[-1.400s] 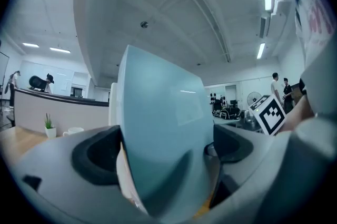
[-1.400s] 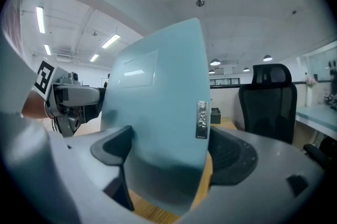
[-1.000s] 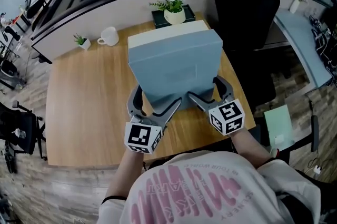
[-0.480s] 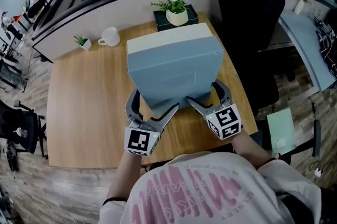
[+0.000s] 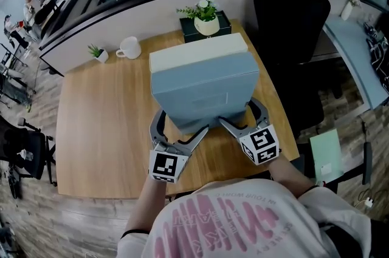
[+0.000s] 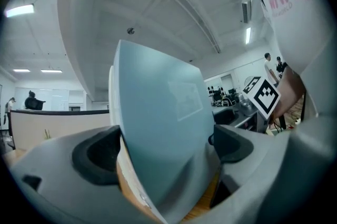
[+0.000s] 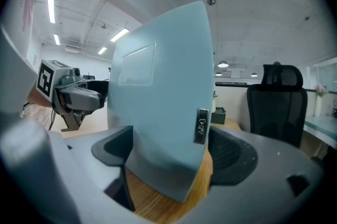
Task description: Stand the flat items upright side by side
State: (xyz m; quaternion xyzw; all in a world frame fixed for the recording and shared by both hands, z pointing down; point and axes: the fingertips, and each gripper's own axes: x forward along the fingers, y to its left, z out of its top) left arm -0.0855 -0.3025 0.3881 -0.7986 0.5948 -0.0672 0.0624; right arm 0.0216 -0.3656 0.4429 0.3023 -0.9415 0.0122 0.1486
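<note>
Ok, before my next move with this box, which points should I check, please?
1. Grip of left gripper on box: ok, jaws shut on its lower corner.
2. Grip of right gripper on box: ok, jaws shut on the other corner.
3. Box bottom resting on table: cannot tell.
4. Space on table left of box: ok, bare.
5. Gap to plant behind box: cannot tell, hidden.
6. Box clear of mug: ok.

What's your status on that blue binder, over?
Left gripper and right gripper both shut on blue binder, near lower corners. Binder upright on desk. Flower pot close behind; mug off to the left.
</note>
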